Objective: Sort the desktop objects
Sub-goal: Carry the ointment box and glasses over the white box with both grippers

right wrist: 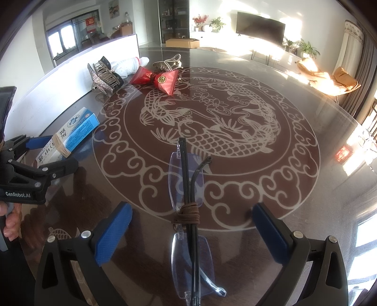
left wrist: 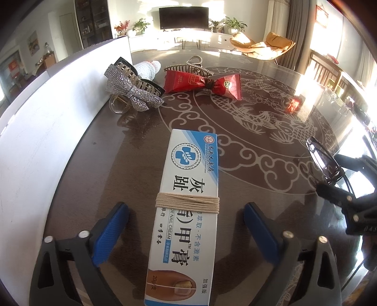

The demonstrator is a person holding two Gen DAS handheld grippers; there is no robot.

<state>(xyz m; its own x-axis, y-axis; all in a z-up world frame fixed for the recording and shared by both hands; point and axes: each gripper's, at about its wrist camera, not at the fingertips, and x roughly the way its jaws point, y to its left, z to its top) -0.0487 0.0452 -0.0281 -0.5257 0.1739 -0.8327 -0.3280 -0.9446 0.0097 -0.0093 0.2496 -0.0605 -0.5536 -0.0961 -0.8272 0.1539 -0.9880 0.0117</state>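
the left gripper (left wrist: 186, 226) gapes wide around a twine-wrapped nail cream box (left wrist: 186, 211); the right gripper (right wrist: 192, 226) gapes around cord-bound folded rimless glasses (right wrist: 188, 211). both lie on a glossy carp-patterned table (right wrist: 235, 122); hair claws (left wrist: 134, 87) at eleven o'clock, television (left wrist: 183, 17) beyond.

Strong sunlight is thrown from the upper right; glare is spread over the glossy dark round table (right wrist: 294, 98), and edges are bent by fisheye distortion.

Bare tabletop (right wrist: 271, 179) lies open from twelve to three o'clock of the glasses (right wrist: 188, 188) — hair clips (right wrist: 104, 73) and white board (right wrist: 70, 70) crowd eleven o'clock.
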